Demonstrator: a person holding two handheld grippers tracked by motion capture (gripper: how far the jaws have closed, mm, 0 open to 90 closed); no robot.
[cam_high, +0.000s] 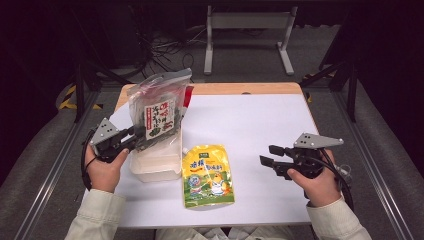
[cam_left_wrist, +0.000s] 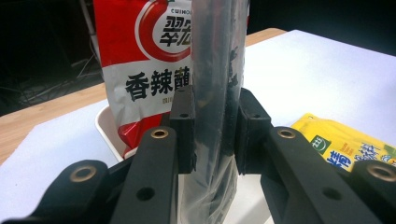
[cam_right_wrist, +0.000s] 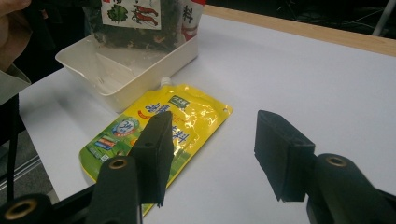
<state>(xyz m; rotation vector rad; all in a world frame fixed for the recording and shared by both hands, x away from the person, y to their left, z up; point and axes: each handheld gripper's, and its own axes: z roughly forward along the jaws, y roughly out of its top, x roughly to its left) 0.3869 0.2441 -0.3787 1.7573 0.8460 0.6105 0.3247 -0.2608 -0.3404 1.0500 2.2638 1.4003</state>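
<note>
A clear plastic bag of dark dried food (cam_high: 159, 112) with a red and white label stands upright in a white plastic tub (cam_high: 157, 167). My left gripper (cam_high: 134, 140) is shut on that bag's lower edge; in the left gripper view both pads (cam_left_wrist: 184, 126) press on the bag (cam_left_wrist: 212, 70). A red and white packet (cam_left_wrist: 149, 70) stands behind it in the tub. A yellow spouted pouch (cam_high: 207, 175) lies flat beside the tub. My right gripper (cam_high: 266, 154) hovers open to the right of the pouch, its jaws (cam_right_wrist: 212, 149) with nothing between them and the pouch (cam_right_wrist: 187, 116) beyond.
The white sheet (cam_high: 260, 130) covers a wooden table whose edge (cam_high: 240, 89) shows at the back. A metal stand (cam_high: 247, 30) and cables lie on the floor beyond. Dark frame rails run along both sides of the table.
</note>
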